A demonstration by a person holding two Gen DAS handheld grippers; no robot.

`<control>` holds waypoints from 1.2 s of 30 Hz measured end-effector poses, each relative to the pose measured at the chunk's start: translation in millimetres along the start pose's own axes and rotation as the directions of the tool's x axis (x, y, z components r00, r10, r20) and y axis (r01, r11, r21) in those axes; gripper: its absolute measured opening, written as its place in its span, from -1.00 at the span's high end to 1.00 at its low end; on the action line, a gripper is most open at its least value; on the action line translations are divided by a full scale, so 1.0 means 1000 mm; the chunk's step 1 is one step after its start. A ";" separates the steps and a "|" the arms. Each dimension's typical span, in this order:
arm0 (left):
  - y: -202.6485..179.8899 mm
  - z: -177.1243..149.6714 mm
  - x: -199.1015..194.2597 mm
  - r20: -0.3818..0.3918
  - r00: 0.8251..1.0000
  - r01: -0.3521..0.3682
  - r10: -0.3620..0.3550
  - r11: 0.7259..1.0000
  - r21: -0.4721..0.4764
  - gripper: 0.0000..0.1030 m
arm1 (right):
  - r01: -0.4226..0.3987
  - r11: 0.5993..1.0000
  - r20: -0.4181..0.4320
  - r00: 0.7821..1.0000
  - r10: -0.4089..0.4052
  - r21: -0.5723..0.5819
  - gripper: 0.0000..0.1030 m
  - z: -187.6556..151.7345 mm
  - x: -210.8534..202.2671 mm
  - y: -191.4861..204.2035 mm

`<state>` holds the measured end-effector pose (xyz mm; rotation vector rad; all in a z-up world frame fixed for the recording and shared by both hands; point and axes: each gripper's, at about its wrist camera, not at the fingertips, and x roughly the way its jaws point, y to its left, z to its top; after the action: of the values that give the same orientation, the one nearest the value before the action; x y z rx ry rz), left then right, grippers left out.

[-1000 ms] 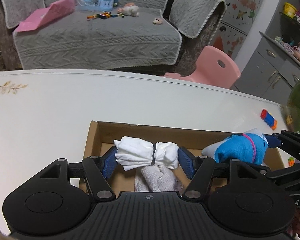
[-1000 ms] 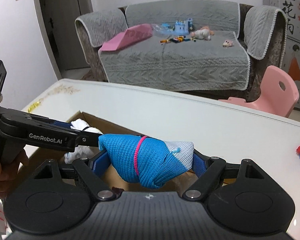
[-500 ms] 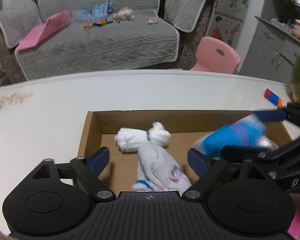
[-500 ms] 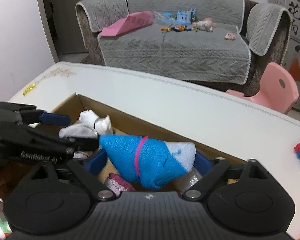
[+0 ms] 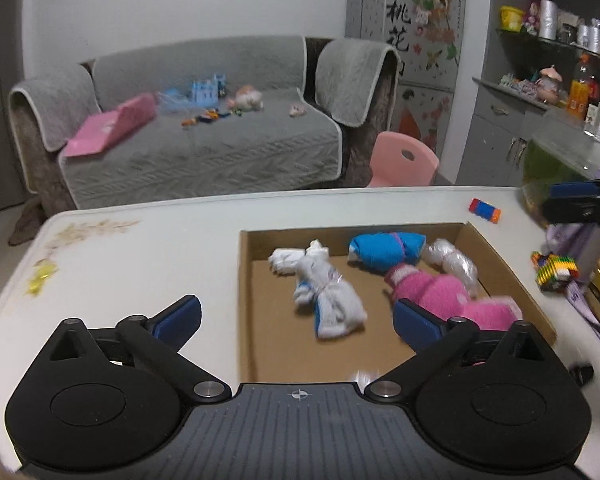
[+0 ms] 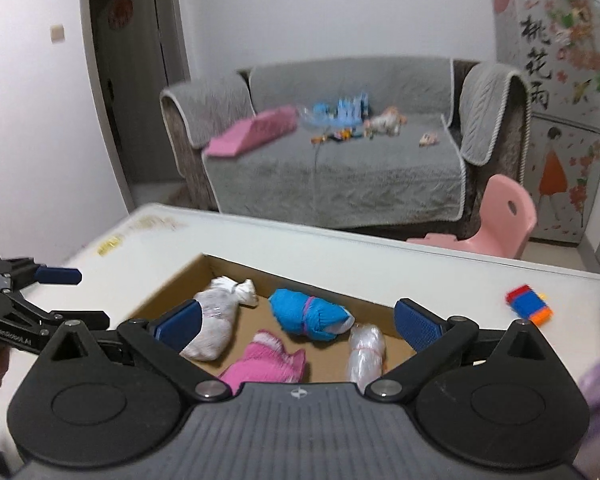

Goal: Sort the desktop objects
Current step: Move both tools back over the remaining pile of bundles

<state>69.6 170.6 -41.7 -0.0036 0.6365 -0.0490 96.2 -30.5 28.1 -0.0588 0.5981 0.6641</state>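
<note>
Hovering above the cardboard box on the worktop, left gripper and right gripper tilted downward, jaws just opened wide, empty, sock bundles lying below.

Black hand-held gripper, blue ribbed pads, 2 silver screws, white "GenRobot.AI" lettering
</note>
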 end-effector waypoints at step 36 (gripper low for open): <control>0.003 -0.150 -0.024 -0.075 0.986 -0.145 0.148 0.989 0.037 -0.99 | 0.162 0.987 -0.016 0.987 -0.162 0.019 -0.98 -0.165 -0.018 0.011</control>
<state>-38.5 176.4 -148.4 0.0763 0.7115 0.0832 -4.3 -71.3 -97.9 -0.0926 0.6066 0.5004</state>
